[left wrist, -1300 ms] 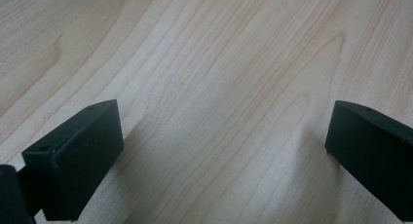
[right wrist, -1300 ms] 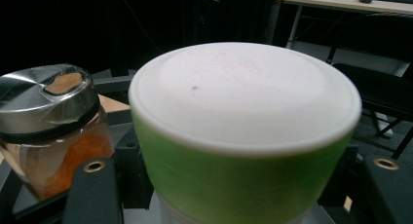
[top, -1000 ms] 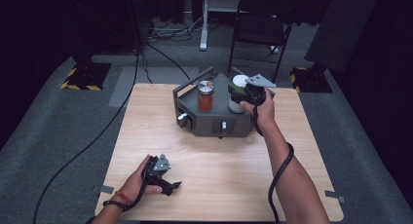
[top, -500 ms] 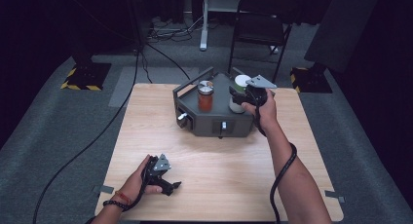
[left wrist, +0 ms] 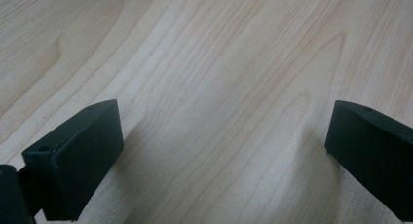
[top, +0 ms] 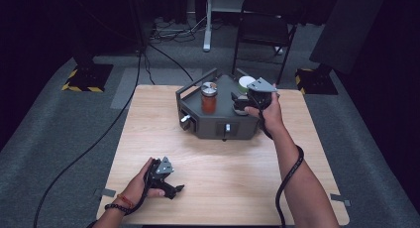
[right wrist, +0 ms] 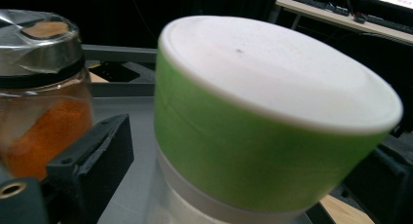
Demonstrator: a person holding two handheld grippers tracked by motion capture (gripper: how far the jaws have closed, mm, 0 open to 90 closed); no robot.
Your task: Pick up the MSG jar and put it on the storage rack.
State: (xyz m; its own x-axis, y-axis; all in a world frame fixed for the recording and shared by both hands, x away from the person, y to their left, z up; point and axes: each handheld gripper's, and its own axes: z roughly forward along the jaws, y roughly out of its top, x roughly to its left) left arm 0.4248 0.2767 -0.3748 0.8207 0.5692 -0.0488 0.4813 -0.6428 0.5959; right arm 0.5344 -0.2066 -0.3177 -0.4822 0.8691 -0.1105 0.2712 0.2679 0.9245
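A dark grey tray point(top: 218, 128) stands at the table's far middle. In it are a glass jar of orange powder point(top: 209, 100) point(right wrist: 44, 107) with a metal lid and a tub with a green band and white lid point(top: 246, 82) point(right wrist: 263, 121). My right gripper point(top: 241, 103) point(right wrist: 248, 151) is at the tray's right side. Its jaws have just been opening and stand on either side of the tub, the near jaw clear of it. My left gripper point(top: 176, 189) point(left wrist: 224, 121) rests low over the bare wooden table point(left wrist: 219, 48) near the front left, open with nothing between its jaws.
Handles rise from the tray's back edge point(top: 198, 82). A black chair point(top: 267, 20) and stand bases with yellow-black stripes point(top: 81, 79) sit on the grey floor beyond the table. A cable point(top: 287, 178) trails from the right gripper along the forearm.
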